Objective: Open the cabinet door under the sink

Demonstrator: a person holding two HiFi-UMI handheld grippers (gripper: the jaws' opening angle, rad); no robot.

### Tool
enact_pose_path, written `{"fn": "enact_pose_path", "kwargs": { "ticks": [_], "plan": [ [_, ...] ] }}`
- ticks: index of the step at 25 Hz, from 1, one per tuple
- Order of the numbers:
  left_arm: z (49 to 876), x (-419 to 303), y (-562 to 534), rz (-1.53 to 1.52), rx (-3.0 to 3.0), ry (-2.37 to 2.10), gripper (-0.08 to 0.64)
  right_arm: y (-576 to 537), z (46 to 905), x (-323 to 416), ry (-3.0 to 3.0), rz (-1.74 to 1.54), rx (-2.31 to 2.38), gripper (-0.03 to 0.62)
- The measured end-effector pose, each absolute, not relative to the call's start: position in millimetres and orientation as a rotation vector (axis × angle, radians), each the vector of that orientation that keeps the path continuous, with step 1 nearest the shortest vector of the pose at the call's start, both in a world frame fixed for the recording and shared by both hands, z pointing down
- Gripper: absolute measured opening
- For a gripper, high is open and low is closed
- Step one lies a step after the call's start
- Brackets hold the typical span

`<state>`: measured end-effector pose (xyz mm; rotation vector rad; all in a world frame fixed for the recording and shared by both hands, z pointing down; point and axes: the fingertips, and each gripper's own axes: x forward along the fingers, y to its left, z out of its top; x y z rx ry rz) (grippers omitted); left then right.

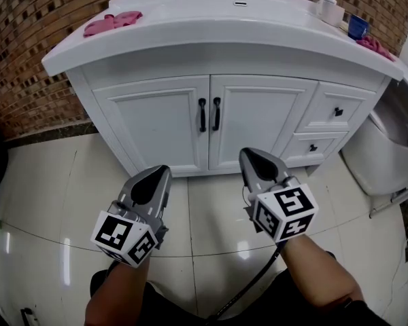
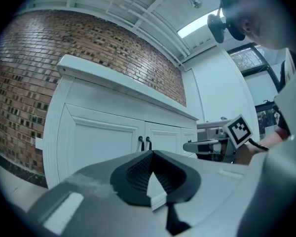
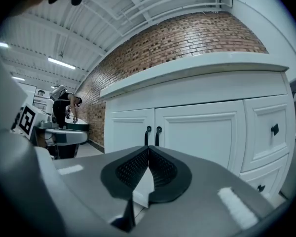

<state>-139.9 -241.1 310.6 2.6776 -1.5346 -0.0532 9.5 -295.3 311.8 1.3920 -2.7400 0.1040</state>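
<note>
A white vanity cabinet (image 1: 156, 124) stands under the sink, its two doors closed. Two black vertical handles, the left handle (image 1: 202, 115) and the right handle (image 1: 217, 113), sit side by side at the middle seam. My left gripper (image 1: 162, 172) is shut and empty, held level above the floor tiles short of the left door (image 2: 101, 142). My right gripper (image 1: 248, 155) is shut too, with nothing in it, pointing at the right door (image 3: 202, 135) just right of the handles (image 3: 153, 135). Both stay clear of the cabinet.
Two small drawers (image 1: 336, 111) with black knobs sit right of the doors. A grey bin (image 1: 387, 141) stands at the far right. Pink cloths (image 1: 112, 23) and a blue cup (image 1: 357, 26) lie on the countertop. Brick wall (image 1: 27, 39) behind; glossy white floor tiles (image 1: 47, 202) below.
</note>
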Motion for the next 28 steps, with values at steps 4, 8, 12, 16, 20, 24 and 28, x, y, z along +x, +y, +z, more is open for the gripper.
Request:
{"fn": "enact_pose_path", "kwargs": {
  "ticks": [4,8,12,16,20,24,28],
  "plan": [
    [329,-136,-248,0.006,2.658,-1.522,0.006,-318,309,-5,-2.754,-0.034,1.351,0.043],
    [338,-131,-251,0.039,2.66,-1.499,0.006,-336,320,-19,-2.72,-0.089,1.34,0.063],
    [345,-135,-261,0.04,2.657,-1.505,0.006,-354,326,-25,-2.703,-0.09,1.383,0.079],
    [356,-143,-273,0.04,2.625,-1.512,0.006,-372,338,-25,-2.666,-0.076,1.438,0.101],
    [356,-141,-284,0.008,2.625,-1.484,0.006,-386,344,-25,-2.661,-0.06,1.458,0.114],
    [357,-131,-286,0.024,2.667,-1.447,0.006,-394,345,-32,-2.678,-0.084,1.448,0.115],
    [367,-127,-288,0.056,2.674,-1.422,0.006,-402,342,-41,-2.692,-0.122,1.457,0.115]
  ]
}}
